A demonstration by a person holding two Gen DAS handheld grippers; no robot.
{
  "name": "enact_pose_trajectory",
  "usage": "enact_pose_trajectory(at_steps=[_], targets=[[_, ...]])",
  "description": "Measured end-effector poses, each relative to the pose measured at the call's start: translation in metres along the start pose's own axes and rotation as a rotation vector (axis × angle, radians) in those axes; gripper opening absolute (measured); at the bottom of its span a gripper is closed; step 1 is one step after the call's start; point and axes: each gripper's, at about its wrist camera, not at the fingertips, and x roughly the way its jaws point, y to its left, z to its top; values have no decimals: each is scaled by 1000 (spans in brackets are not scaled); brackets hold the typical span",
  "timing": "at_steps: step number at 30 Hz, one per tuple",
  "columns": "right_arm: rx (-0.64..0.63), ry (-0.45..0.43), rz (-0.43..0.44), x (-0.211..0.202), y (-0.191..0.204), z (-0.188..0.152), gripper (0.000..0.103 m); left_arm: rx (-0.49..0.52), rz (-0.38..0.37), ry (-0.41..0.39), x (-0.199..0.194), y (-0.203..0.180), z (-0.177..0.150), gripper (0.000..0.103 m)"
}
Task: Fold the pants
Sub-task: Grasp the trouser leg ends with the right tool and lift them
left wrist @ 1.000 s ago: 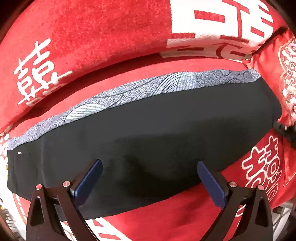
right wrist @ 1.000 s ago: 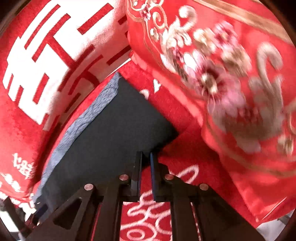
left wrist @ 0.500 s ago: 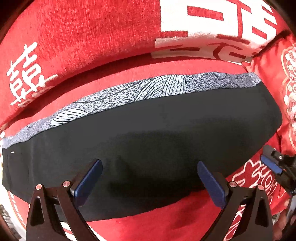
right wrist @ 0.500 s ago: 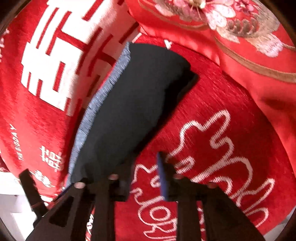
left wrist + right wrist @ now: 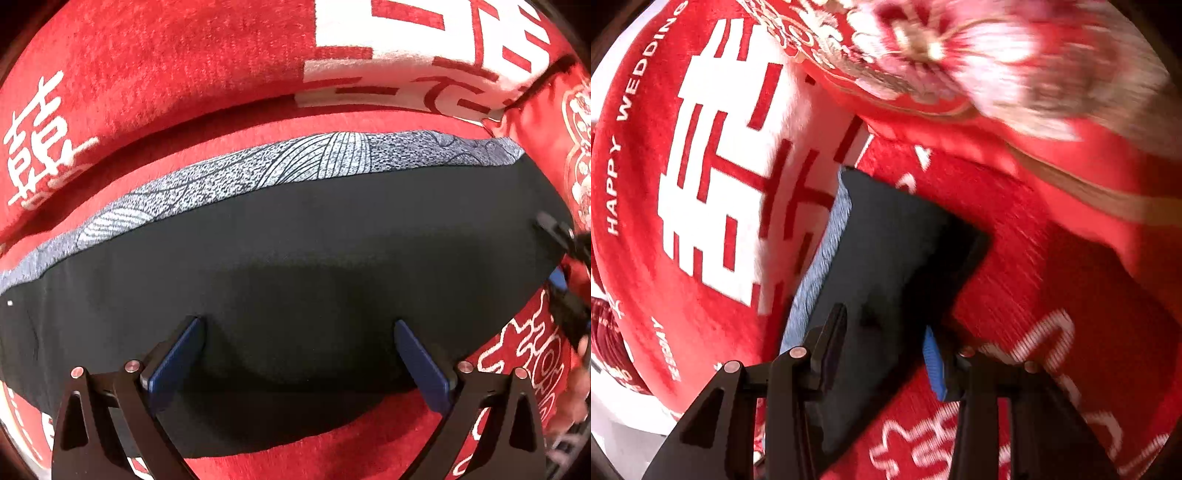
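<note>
The black pants (image 5: 295, 251) lay flat on the red blanket (image 5: 369, 443). The left tool (image 5: 295, 354) gaped wide above them; the right tool (image 5: 882, 343) stood open, empty.

2 close wrist views down over the same pants (image 5: 295, 277) (image 5: 886, 251).

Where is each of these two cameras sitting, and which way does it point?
Left wrist: rides the left gripper, looking along its open fingers over the black folded pants with a grey patterned band; the right gripper shows at the edge.
Right wrist: rides the right gripper, looking along its open fingers at the pants' end.
Shared: pants, red sofa cover with white characters.
</note>
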Motion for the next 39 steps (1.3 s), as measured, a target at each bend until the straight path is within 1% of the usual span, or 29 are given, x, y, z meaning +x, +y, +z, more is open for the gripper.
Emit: enact_pose_trajectory(at_steps=[1, 2, 3, 4, 6, 8, 10, 12, 13, 14, 15, 16, 17, 21, 23, 24, 25, 26, 28, 30, 32, 35, 37, 38, 39], targets=[[4, 10, -10, 3, 3, 2, 43, 6, 0, 8, -2, 0, 2, 103], [15, 33, -30, 6, 7, 6, 41, 4, -2, 12, -5, 1, 4, 98], [19, 55, -55, 8, 9, 8, 24, -3, -5, 2, -8, 2, 7, 90], [20, 69, -53, 8, 10, 10, 16, -6, -20, -12, -14, 3, 11, 79], [-3, 70, -32, 3, 17, 11, 15, -19, -47, -42, -23, 4, 20, 79], [-55, 65, -16, -4, 31, 11, 14, -38, -74, -75, -26, 1, 28, 79], [-103, 57, -4, -11, 45, 9, 14, -60, -105, -83, -19, -3, 33, 79], [-158, 45, 8, -18, 64, 5, 14, -77, -134, -64, -4, -8, 33, 79], [-176, 41, 10, -20, 70, 4, 14, -88, -137, -51, 5, -9, 30, 79], [-205, 38, 9, -22, 80, 3, 14, -85, -130, -75, 10, -15, 28, 80], [-249, 42, 10, -22, 92, -1, 13, -59, -111, -106, 10, -20, 24, 80], [-286, 45, 2, -21, 101, -4, 14, -27, -91, -119, 9, -25, 20, 80], [-315, 48, -5, -19, 108, -6, 13, -12, -87, -126, 9, -26, 18, 80], [-455, 49, -21, -16, 146, -22, 14, -13, -132, -120, 9, -20, 21, 81], [-512, 52, -26, -17, 161, -33, 13, -15, -162, -89, 4, -11, 23, 81], [-560, 55, -31, -17, 173, -41, 13, -33, -180, -74, 0, -4, 24, 81], [-597, 58, -33, -17, 182, -48, 13, -66, -204, -68, -9, 13, 22, 81], [-639, 64, -36, -16, 193, -57, 13, -94, -212, -66, -15, 25, 21, 81], [-716, 78, -41, -13, 211, -80, 13, -145, -203, -75, -28, 59, 15, 81], [-777, 100, -46, -4, 225, -105, 13, -180, -171, -91, -42, 95, 7, 81], [-826, 135, -52, 12, 236, -134, 14, -211, -121, -98, -53, 136, -4, 81], [-927, 189, -102, 48, 249, -192, 15, -259, -48, -64, -58, 196, -24, 81], [-1025, 230, -170, 82, 251, -241, 19, -291, 0, -34, -55, 232, -38, 81], [-1061, 238, -192, 93, 249, -257, 20, -305, 15, -21, -54, 246, -44, 81], [-1131, 258, -245, 112, 245, -285, 22, -320, 27, -7, -52, 262, -52, 81]])
